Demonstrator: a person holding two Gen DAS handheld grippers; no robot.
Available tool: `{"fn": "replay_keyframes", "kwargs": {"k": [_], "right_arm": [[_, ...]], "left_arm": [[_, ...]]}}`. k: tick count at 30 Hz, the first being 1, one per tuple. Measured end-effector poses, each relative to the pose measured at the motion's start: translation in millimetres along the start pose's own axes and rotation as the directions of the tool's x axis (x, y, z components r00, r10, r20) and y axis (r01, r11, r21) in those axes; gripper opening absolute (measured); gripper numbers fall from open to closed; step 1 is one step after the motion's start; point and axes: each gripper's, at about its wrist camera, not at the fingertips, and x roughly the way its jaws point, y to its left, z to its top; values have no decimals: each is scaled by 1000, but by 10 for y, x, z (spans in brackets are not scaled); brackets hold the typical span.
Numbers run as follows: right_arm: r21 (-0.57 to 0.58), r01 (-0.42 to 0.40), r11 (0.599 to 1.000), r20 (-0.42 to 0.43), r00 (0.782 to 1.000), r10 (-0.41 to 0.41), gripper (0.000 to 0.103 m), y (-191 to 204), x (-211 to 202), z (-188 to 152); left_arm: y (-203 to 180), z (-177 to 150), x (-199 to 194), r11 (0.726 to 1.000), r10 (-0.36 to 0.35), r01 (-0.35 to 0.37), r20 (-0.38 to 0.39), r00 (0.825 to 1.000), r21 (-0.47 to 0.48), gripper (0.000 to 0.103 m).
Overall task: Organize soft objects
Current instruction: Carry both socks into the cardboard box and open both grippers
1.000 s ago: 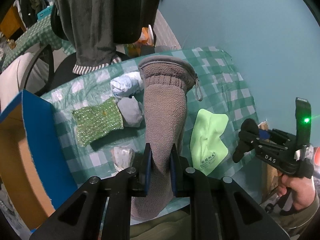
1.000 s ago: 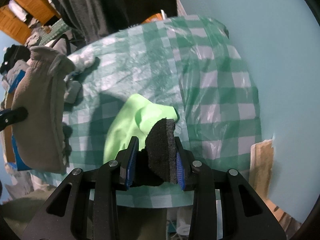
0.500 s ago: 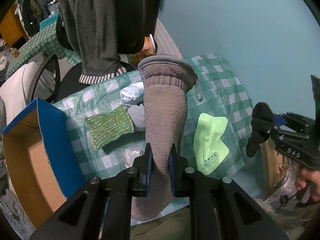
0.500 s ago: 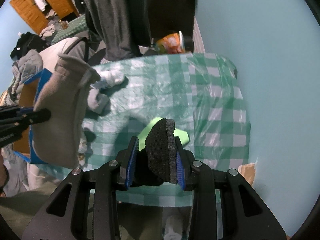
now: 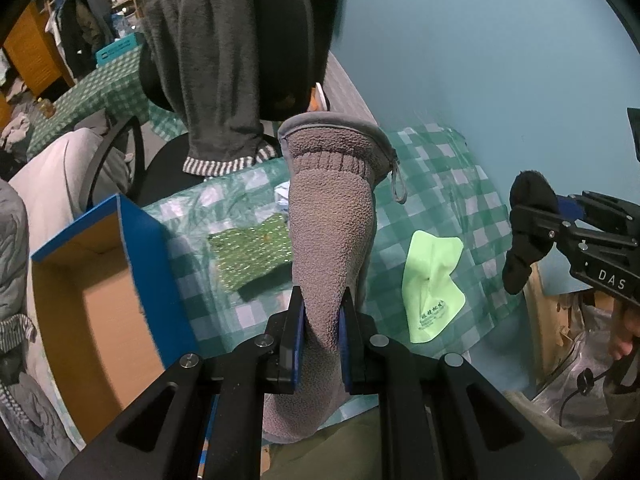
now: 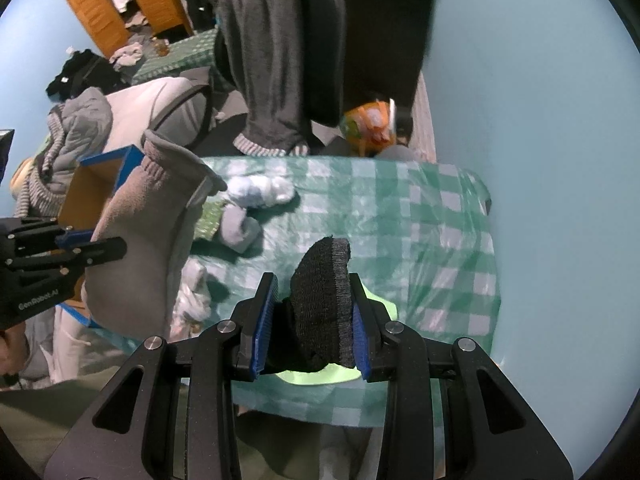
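The left gripper (image 5: 322, 334) pinches a grey fleece mitten (image 5: 332, 216) at mid-length, its cuff standing up above the checked table (image 5: 436, 184). Rightward, the right gripper (image 6: 314, 330) clamps a black sock (image 6: 324, 308) between its pads, above the lime cloth (image 5: 434, 280).

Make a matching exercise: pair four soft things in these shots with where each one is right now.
Things:
1. grey fleece glove
2. black sock
3. lime green cloth
4. dark towel

Places:
A. flat on the checked table
B. draped over the office chair back
C. pinched in the left gripper
D. pinched in the right gripper

Pairs: 1-C, 2-D, 3-A, 4-B
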Motion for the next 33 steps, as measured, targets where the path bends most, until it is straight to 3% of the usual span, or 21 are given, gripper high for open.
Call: {"fn": "replay_keyframes", "kwargs": {"k": [16,33], "right_arm": [[-168,-96,981,16,995,100,33,721,83,385],[-329,-203,922,-29,978,205,33,1606,346,652]], "left_arm": [[491,-185,-410,991,78,-71,56,995,-113,14],[1175,-519,-738,948,165,-136,77,983,-288,14]]}}
